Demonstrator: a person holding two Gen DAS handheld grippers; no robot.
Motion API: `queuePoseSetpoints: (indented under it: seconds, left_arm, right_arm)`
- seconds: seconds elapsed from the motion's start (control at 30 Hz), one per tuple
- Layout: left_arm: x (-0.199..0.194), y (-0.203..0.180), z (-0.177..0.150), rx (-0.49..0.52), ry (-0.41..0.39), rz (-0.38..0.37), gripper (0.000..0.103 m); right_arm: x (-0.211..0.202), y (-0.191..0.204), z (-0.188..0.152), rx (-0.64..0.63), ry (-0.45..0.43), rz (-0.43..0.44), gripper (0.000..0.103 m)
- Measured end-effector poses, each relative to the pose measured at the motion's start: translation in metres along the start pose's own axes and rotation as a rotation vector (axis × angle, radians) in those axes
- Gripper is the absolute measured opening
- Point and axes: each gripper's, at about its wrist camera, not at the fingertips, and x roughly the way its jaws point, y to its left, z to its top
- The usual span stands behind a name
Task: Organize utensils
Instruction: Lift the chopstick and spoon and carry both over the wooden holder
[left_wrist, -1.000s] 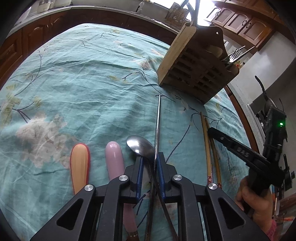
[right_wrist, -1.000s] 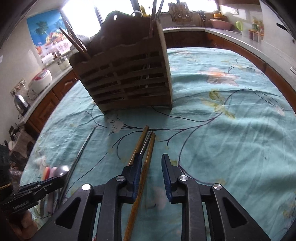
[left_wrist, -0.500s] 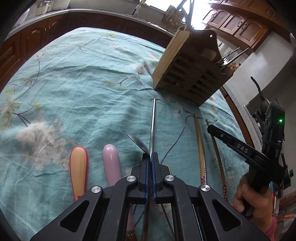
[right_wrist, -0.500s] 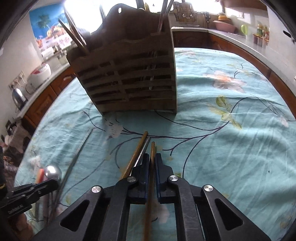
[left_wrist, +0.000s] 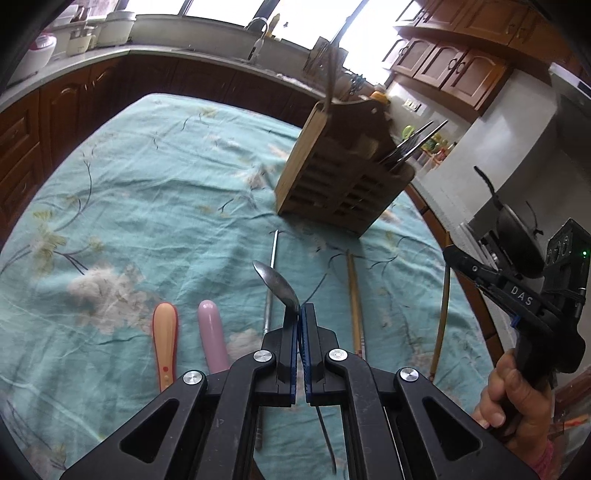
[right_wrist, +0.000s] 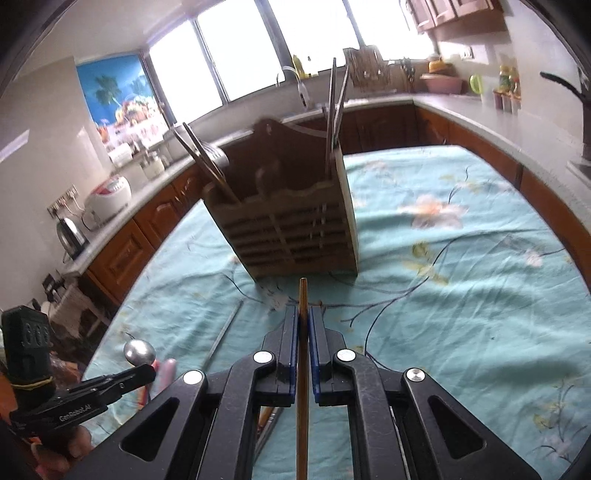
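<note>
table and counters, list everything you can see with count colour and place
utensil holder: 1, brown wood, far end of table, utensils already inside
metal spoon: 1, silver, in left hand-held gripper
chopstick: 1, brown, in right hand-held gripper
chopstick on cloth: 1, brown, below the holder
metal rod: 1, silver, on cloth
plastic spoons: 2, orange and pink, side by side
tablecloth: 1, teal floral
rice cooker: 1, white, counter
left hand-held gripper: shut
right hand-held gripper: shut
</note>
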Motion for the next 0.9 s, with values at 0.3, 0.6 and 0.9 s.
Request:
queuePoseSetpoints:
  seconds: [0.3, 0.6, 0.9]
  left_arm:
    - [-0.042, -0.011, -0.002, 0.028, -0.073, -0.013, 0.001]
    - [-0.069, -0.016, 0.003, 0.044, -0.141, -0.007, 0.001]
    - [-0.079, -0.028, 0.022, 0.088, -0.207, 0.007, 0.001]
  right_arm:
    - [-0.041, 0.012, 0.011, -0.005, -0.115, 0.020, 0.005]
    - [-0.070, 0.015, 0.019, -0.012, -0.215, 0.023, 0.005]
    - [-0.085, 0.012, 0.031, -0.012, -0.277, 0.019, 0.005]
